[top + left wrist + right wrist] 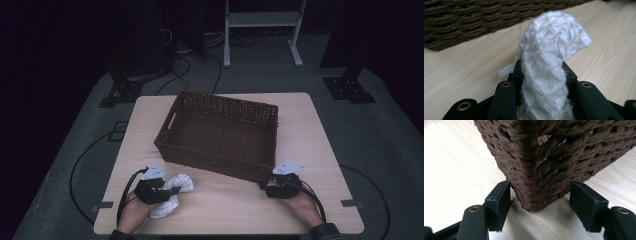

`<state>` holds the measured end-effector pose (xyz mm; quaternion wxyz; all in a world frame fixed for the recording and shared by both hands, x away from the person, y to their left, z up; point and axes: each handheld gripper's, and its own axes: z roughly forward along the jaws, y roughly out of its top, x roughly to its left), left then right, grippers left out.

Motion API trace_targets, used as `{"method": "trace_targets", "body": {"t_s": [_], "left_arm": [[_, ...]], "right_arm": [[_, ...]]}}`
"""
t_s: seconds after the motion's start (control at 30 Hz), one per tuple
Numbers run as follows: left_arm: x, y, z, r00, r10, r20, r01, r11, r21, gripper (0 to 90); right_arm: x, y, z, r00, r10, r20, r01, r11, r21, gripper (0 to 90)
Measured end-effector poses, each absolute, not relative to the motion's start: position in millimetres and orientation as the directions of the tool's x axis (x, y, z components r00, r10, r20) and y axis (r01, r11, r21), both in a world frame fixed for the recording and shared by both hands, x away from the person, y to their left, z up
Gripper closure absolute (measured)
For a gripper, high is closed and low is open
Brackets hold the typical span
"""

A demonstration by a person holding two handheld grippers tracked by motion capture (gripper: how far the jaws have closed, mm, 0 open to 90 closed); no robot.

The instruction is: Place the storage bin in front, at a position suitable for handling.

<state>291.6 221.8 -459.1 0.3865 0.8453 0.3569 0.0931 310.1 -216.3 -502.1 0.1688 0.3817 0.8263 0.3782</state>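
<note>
A white knitted cloth [179, 184] lies bunched near the table's front left, and my left gripper [173, 192] is shut on it. In the left gripper view the cloth [549, 50] rises in a twisted roll between the two black jaws of the left gripper [541, 66]. A dark brown wicker basket [210, 159] stands slanted in the middle of the table, with nothing inside it. My right gripper [266, 186] sits at its near right corner. In the right gripper view the jaws of the right gripper [540, 192] stand open astride that corner of the basket [544, 157], close to the weave on both sides.
The light wooden table [310, 130] has bare room right of the basket and along its front edge. The basket's side wall [461, 22] runs just beyond the cloth. Black cables trail off both front corners; a white metal frame [260, 20] stands on the floor behind.
</note>
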Motion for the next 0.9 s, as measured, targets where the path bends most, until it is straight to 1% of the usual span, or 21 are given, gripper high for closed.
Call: {"method": "trace_targets", "body": {"t_s": [0.37, 0.53, 0.63, 0.67, 0.77, 0.8, 0.9], "left_arm": [[305.2, 246.1, -438.5, 0.664, 0.739, -0.114, 0.515, -0.342, 0.786, 65.4], [320.5, 261.3, -416.4, 0.632, 0.771, -0.085, 0.470, -0.293, 0.832, 65.3], [325.7, 265.7, -411.0, 0.625, 0.776, -0.080, 0.460, -0.283, 0.842, 65.3], [330.9, 268.5, -409.6, 0.613, 0.788, -0.065, 0.459, -0.288, 0.840, 65.3], [335.7, 271.7, -413.0, 0.596, 0.801, -0.066, 0.468, -0.280, 0.838, 65.3], [339.4, 272.8, -418.1, 0.575, 0.817, -0.050, 0.488, -0.293, 0.823, 65.3], [342.8, 273.8, -424.9, 0.569, 0.820, -0.066, 0.502, -0.282, 0.818, 65.3]], "right_arm": [[310.1, -216.3, -502.1, -0.650, 0.760, 0.011, 0.505, 0.421, 0.754, 33.4], [310.1, -216.3, -502.1, -0.650, 0.760, 0.011, 0.505, 0.421, 0.754, 33.5], [310.1, -216.3, -502.1, -0.650, 0.760, 0.011, 0.505, 0.421, 0.754, 33.4], [310.1, -216.3, -502.1, -0.650, 0.760, 0.011, 0.505, 0.421, 0.754, 33.4], [310.1, -216.3, -502.1, -0.650, 0.760, 0.011, 0.505, 0.421, 0.754, 33.4], [310.1, -216.3, -502.1, -0.650, 0.760, 0.012, 0.505, 0.421, 0.754, 33.4], [310.1, -216.3, -502.1, -0.650, 0.760, 0.012, 0.505, 0.420, 0.754, 33.4]]}}
